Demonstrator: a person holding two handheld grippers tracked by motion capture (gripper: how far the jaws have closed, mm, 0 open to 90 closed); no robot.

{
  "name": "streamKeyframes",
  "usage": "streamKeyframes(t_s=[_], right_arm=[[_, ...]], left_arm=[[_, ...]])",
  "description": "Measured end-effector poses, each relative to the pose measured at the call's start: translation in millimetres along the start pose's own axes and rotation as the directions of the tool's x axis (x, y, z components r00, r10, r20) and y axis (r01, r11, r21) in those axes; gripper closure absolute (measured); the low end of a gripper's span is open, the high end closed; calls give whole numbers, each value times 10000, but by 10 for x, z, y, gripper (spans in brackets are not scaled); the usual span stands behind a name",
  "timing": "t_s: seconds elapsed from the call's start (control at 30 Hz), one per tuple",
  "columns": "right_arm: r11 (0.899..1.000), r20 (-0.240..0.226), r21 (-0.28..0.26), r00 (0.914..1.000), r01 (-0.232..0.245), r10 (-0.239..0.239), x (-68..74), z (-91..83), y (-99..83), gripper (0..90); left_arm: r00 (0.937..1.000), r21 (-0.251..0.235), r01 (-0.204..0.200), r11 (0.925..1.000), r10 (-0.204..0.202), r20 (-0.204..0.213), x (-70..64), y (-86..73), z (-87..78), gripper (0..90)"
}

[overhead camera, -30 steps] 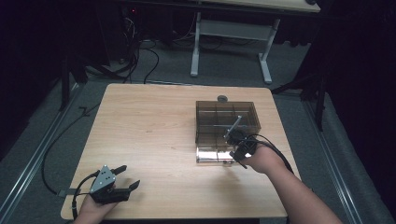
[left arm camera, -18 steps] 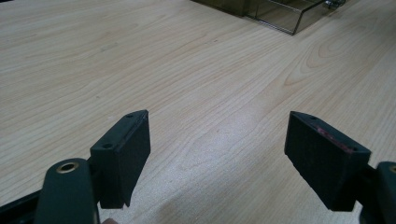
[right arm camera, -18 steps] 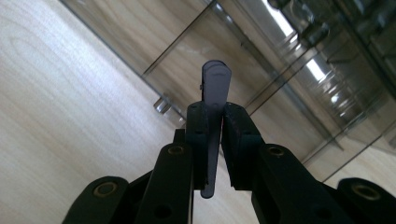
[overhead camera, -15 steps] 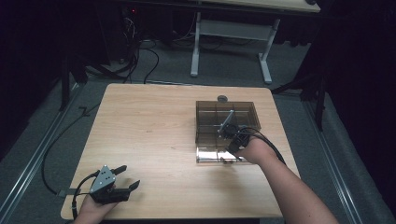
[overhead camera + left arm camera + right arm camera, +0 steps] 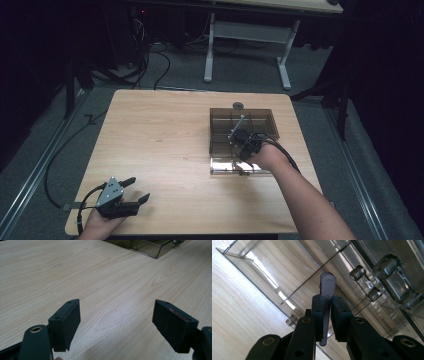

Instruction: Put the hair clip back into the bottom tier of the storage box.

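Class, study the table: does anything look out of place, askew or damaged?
Nothing looks damaged or spilled. The smoky divided box sits square on the table, its clear lid open flat toward the person. The right gripper pinches a thin grey strip above it; the left gripper rests open.

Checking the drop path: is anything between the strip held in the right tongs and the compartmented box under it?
Nothing visible blocks it. The right tongs are shut on the thin grey strip, directly over the smoky compartmented box, whose clear lid lies open toward the person.
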State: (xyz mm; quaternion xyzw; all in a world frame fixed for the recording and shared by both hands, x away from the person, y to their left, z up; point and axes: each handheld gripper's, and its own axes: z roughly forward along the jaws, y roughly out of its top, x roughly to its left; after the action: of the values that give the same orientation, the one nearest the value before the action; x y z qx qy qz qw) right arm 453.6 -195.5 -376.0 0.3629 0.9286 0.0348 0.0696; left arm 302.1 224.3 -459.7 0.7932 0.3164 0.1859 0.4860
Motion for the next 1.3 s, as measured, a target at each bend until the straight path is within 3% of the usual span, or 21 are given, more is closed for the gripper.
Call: streamKeyframes(t_s=[0.73,1.3], right_arm=[[9999,-189,149,9998,-15,18,2,188,-54,809],[9992,-237,389,9997,-29,38,48,303,17,805]], left_arm=[[10000,60,-58,10000,58,8,-1,2,0,230],[10000,43,-58,10000,58,18,-2,1,1,230]])
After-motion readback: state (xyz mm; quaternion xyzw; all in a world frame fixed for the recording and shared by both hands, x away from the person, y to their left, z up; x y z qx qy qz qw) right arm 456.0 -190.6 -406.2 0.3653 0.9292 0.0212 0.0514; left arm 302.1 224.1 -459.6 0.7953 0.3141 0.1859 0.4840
